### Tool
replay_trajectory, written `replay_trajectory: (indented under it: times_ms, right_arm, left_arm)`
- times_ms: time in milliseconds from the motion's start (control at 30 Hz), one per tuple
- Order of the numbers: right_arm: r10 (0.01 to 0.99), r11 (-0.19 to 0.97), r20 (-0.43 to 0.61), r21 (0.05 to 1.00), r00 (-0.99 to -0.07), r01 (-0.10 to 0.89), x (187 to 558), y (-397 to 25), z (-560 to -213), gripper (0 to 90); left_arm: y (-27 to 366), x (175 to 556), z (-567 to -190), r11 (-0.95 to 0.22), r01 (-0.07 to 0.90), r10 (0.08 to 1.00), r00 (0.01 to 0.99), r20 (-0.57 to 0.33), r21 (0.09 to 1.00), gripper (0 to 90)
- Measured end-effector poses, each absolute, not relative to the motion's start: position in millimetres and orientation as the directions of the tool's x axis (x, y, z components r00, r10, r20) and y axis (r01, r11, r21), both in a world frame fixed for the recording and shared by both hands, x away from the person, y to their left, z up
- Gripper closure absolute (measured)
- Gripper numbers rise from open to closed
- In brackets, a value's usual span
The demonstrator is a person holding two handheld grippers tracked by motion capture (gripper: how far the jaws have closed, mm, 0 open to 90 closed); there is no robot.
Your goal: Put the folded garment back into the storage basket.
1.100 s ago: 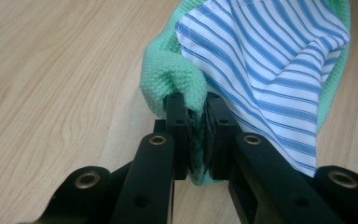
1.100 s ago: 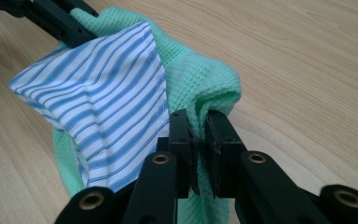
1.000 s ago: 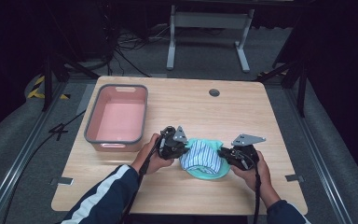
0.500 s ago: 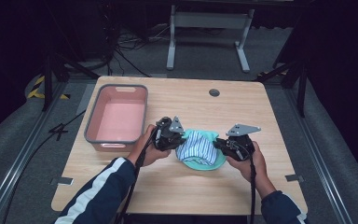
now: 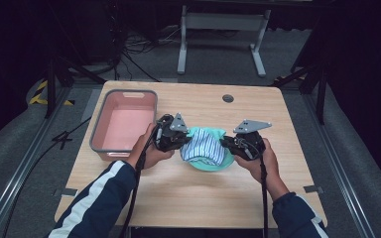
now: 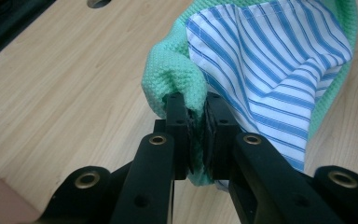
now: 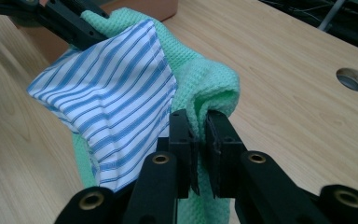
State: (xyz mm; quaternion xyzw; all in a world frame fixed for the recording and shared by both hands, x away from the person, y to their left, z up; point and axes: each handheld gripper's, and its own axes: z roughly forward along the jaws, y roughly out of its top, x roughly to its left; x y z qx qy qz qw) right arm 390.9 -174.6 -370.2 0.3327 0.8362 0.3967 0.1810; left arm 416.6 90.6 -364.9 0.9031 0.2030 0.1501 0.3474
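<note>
Here, a green cloth (image 5: pixel 204 151) with a striped lining is held mid-table between both grippers | left gripper (image 6: pixel 196 112) is pinched on one edge | right gripper (image 7: pixel 200 128) on the other | hands are kept low, beside the pink bin (image 5: pixel 124 126).

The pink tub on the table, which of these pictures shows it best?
The high view: the whole pink tub sits left of the cloths, its grey rim and empty inside plain. The right gripper view catches just a pinkish-brown patch at its top edge, probably the tub. The left gripper view gives nothing I can identify as it.
</note>
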Motion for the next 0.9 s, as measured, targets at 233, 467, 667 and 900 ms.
replay_trajectory:
  times_ms: [233,467,667,900]
  right_arm:
    - [0.680,0.467,-0.040,0.793,-0.732,0.391,397.6,-159.6,-356.1,81.7]
    - [0.652,0.488,-0.056,0.794,-0.756,0.362,402.2,-143.8,-347.0,81.7]
    - [0.646,0.486,-0.069,0.805,-0.760,0.340,406.8,-130.7,-335.7,81.7]
    - [0.631,0.486,-0.075,0.814,-0.772,0.319,412.5,-114.1,-324.8,81.7]
  left_arm:
    - [102.0,417.6,-350.2,-0.691,0.263,0.490,0.856,0.168,0.673,82.3]
    - [112.9,418.0,-336.0,-0.690,0.261,0.505,0.842,0.191,0.675,82.4]
    - [126.1,418.9,-324.8,-0.679,0.259,0.522,0.829,0.203,0.687,82.3]
    - [141.6,418.9,-312.8,-0.677,0.270,0.544,0.810,0.218,0.685,82.3]
